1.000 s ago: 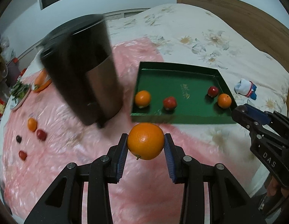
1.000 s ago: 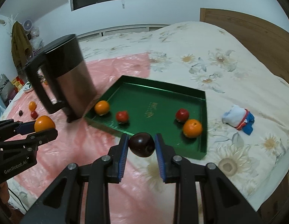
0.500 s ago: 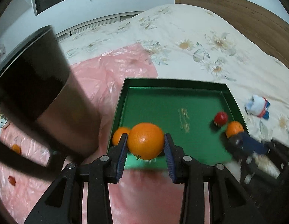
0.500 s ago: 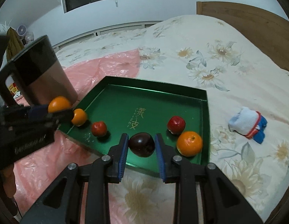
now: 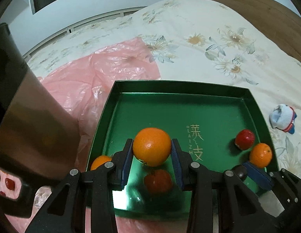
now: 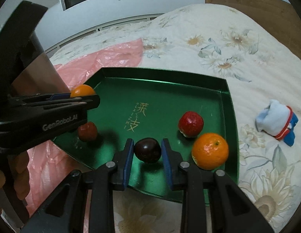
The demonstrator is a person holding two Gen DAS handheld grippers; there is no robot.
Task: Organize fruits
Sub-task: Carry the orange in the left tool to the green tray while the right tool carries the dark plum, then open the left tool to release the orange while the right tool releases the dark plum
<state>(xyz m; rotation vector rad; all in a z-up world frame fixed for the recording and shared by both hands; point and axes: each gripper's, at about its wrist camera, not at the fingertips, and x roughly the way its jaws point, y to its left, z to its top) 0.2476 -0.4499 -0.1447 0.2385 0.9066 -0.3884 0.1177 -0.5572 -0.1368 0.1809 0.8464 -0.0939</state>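
The left gripper [image 5: 152, 162] grasps a round orange fruit [image 5: 151, 149] between its blue pads, above the near left part of the shallow green metal tray [image 5: 170, 86] that lies on the flowered bed cover [image 5: 208, 38]. The right gripper [image 6: 147, 156] is clenched on a small dark purple plum [image 6: 148, 150], over the near right part of the tray. Just to its right, a red apple [image 6: 190, 123] and a second orange [image 6: 210, 151] lie in the tray.

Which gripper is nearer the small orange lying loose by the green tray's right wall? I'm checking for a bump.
Right. The right gripper, shut on a dark plum, hangs just beside the small orange. The left gripper, holding a large orange, is over the green tray's other side.
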